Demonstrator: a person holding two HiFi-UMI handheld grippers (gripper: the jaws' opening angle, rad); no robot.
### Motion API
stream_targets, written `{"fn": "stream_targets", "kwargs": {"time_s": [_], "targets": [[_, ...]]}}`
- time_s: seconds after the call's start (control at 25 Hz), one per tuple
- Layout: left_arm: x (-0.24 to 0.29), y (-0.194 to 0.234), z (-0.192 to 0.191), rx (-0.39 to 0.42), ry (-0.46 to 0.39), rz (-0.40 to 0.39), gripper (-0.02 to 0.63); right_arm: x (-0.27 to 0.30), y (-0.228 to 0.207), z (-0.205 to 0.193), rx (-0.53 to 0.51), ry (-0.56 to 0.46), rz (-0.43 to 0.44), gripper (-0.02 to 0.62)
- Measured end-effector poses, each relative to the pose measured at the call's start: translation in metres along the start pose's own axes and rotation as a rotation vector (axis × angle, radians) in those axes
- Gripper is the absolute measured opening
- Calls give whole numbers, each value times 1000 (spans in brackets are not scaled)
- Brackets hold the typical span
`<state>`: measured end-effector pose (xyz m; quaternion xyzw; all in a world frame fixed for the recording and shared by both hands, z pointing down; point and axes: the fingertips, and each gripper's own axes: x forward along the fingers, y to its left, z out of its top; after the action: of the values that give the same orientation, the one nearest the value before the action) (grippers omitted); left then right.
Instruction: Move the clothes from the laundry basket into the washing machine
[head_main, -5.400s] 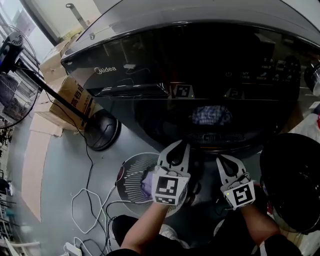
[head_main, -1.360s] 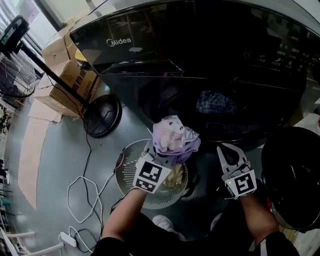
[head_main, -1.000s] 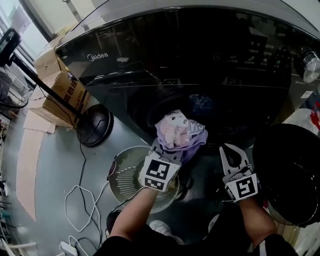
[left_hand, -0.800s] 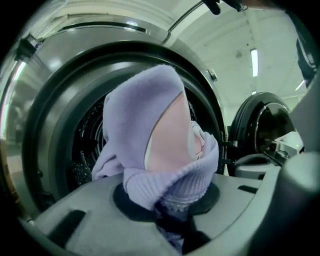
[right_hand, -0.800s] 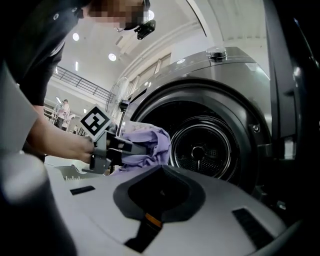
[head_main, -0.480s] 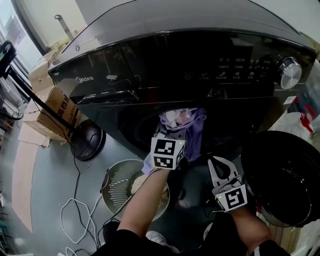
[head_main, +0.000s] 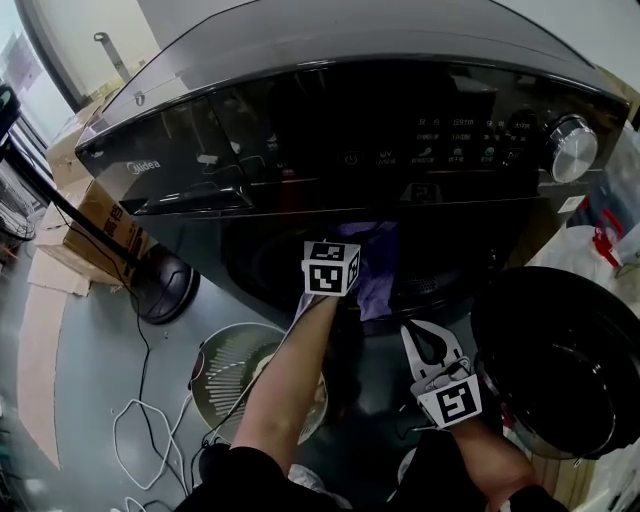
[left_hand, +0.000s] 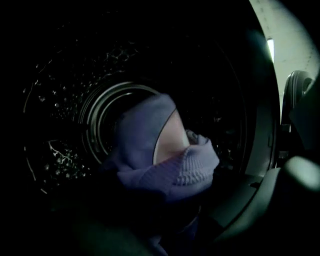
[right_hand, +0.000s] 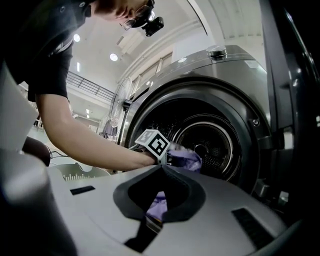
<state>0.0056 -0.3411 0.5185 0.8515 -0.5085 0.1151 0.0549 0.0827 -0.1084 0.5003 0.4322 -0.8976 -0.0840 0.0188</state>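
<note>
The dark washing machine (head_main: 350, 100) fills the head view, its round door (head_main: 560, 360) swung open at the right. My left gripper (head_main: 340, 258) reaches into the machine's mouth, so only its marker cube shows. A purple garment (head_main: 378, 268) hangs in front of it inside the drum (left_hand: 60, 125). The garment (left_hand: 165, 160) covers the jaws, which have just been opening; whether the pads still press on it is too dark to tell. My right gripper (head_main: 418, 330) waits below the mouth, shut and empty. The round laundry basket (head_main: 225, 365) sits on the floor under my left arm.
A fan's stand and round base (head_main: 160, 290) are at the left, beside cardboard boxes (head_main: 85, 215). Loose cables (head_main: 140, 440) lie on the floor near the basket. A white bag (head_main: 590, 255) sits at the right, behind the open door.
My left gripper has carried the purple garment from above the basket up and forward into the machine's mouth. The right gripper has stayed where it was.
</note>
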Motion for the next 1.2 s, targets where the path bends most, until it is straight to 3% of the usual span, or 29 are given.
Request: {"fn": "stream_targets", "kwargs": {"time_s": [0.16, 0.52, 0.8, 1.04, 1.2], "targets": [[-6, -7, -32, 27, 102, 3, 358, 4, 2, -3, 23, 9, 15, 8], [-47, -32, -40, 97, 113, -34, 379, 12, 6, -5, 20, -5, 41, 8], [-95, -39, -54, 90, 105, -17, 379, 12, -2, -16, 53, 31, 21, 8], [-134, -31, -100, 84, 232, 35, 379, 18, -1, -25, 79, 57, 20, 8], [-140, -29, -136, 94, 369, 39, 379, 23, 2, -29, 79, 65, 33, 8]]}}
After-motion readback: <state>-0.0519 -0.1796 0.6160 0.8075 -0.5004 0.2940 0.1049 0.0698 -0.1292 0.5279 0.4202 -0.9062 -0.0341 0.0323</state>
